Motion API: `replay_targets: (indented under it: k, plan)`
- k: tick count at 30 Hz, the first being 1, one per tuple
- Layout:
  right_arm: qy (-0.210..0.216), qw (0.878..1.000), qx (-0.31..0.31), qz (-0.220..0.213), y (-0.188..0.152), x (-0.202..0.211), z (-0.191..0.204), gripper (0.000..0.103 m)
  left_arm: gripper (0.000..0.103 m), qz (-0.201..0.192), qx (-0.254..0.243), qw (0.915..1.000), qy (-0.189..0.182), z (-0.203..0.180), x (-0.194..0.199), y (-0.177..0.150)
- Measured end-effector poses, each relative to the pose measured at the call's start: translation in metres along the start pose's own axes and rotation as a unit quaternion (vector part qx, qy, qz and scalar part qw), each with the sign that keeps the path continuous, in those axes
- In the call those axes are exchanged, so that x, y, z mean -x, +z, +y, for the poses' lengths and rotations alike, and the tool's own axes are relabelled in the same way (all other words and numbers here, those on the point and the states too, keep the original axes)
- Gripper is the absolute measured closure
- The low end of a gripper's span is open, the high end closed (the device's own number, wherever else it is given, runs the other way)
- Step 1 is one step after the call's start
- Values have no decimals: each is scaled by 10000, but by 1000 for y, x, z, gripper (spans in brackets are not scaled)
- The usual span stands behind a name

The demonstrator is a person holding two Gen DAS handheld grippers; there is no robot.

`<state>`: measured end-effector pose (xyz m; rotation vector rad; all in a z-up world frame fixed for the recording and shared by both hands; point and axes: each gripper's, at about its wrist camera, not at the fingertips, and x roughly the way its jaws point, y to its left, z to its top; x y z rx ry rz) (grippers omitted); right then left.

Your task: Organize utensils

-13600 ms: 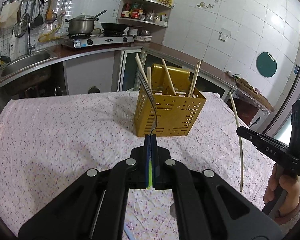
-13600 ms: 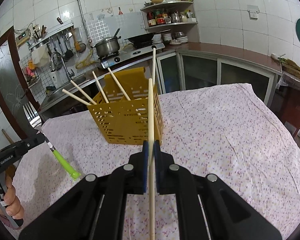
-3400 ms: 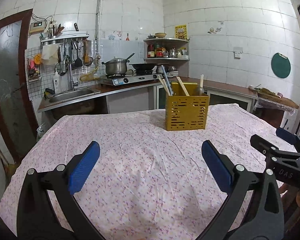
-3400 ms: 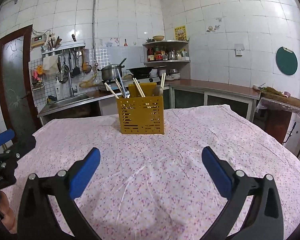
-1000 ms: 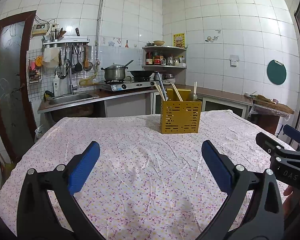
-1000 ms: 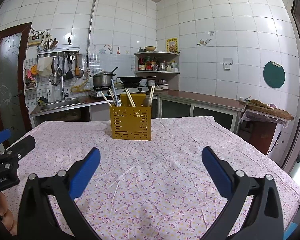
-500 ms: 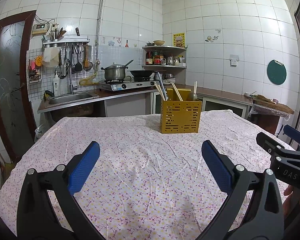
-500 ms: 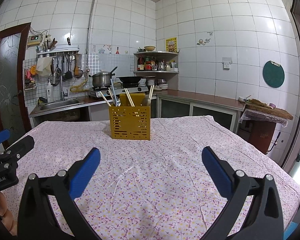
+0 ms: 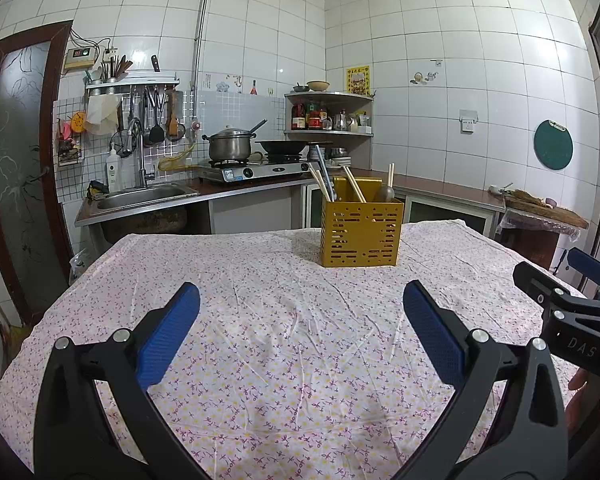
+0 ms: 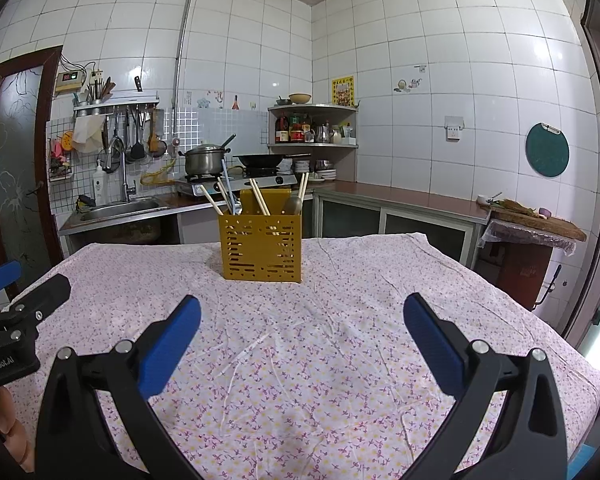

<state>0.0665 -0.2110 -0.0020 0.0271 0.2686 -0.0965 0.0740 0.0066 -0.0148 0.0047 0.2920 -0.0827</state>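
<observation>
A yellow perforated utensil holder (image 9: 361,236) stands upright on the far part of the table; it also shows in the right wrist view (image 10: 261,244). Chopsticks (image 9: 354,189), a spoon and other utensils stick up out of it. My left gripper (image 9: 300,332) is wide open and empty, held low over the near part of the table. My right gripper (image 10: 301,336) is also wide open and empty, well short of the holder. Each gripper shows at the edge of the other's view.
The table (image 9: 260,320) wears a pink floral cloth. Behind it run a counter with a sink (image 9: 140,196), a gas stove with a pot (image 9: 230,146) and wok, and a corner shelf. A brown door (image 9: 16,168) stands at left.
Both grippers let go of a fork and a chopstick and opened wide. They pulled back from the holder, which now looks smaller. In the last half second almost nothing has moved.
</observation>
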Motion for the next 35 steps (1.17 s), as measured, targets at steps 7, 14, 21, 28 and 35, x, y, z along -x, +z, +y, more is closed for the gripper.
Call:
replay_targets:
  k: [7, 14, 21, 28, 35]
  plan:
    - [-15, 10000, -3, -9, 3, 2, -1, 4, 5, 4, 1, 10000, -1, 2, 0, -1]
    - [-2, 10000, 9, 0, 4, 1, -1, 4, 5, 71, -20, 10000, 54, 0, -3, -4]
    - [-10, 10000, -9, 22, 4, -1, -2, 4, 5, 65, -47, 9999, 111, -2, -2, -4]
    - [-1, 10000, -28, 25, 4, -2, -2, 4, 5, 65, -54, 9999, 137, -1, -1, -4]
    - [-24, 10000, -11, 30, 3, -3, -1, 4, 5, 83, -56, 9998, 165, 0, 0, -2]
